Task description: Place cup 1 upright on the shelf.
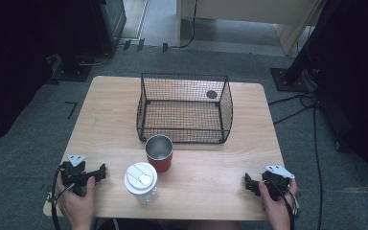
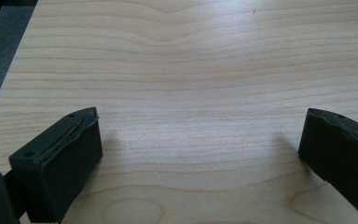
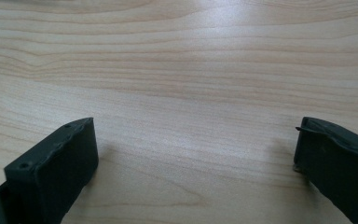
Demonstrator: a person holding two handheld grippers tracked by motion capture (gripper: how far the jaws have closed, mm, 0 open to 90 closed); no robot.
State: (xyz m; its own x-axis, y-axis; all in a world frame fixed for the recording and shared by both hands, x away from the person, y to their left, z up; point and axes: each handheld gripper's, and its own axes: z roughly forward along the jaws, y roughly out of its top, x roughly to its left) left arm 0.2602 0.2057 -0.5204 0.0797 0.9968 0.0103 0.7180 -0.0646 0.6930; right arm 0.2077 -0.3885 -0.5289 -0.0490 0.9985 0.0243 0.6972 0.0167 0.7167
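Both grippers rest on the near edge of the light wooden table (image 1: pixel 100 124), each held by a hand, so I judge the work to be at its very start, with nothing grasped yet. The left gripper (image 1: pixel 103 171) sits at the near left corner with its jaws wide apart; the left gripper view shows bare wood grain between them. The right gripper (image 1: pixel 247 181) sits at the near right with its jaws equally spread and nothing between them.

The nearest things to the left gripper are two cups near the middle of the table's near half. A clear plastic cup with a white lid (image 1: pixel 141 181) stands upright just to the right of the left gripper. A red metal tumbler with an open silver-lined mouth (image 1: pixel 159 153) stands upright just behind and to the right of it; whether they touch I cannot tell.

Beyond them, at the middle of the table, stands a black wire mesh basket (image 1: pixel 146 91), open on top and apparently empty, its near wall close behind the tumbler.

The likely next move is a short reach from the left gripper to the lidded cup. That calls for turning the open jaws around the cup's body without nudging the tumbler beside it. If a cup is bound for the basket, it must be lifted clear of the near wire wall. The right gripper is well apart from both cups.
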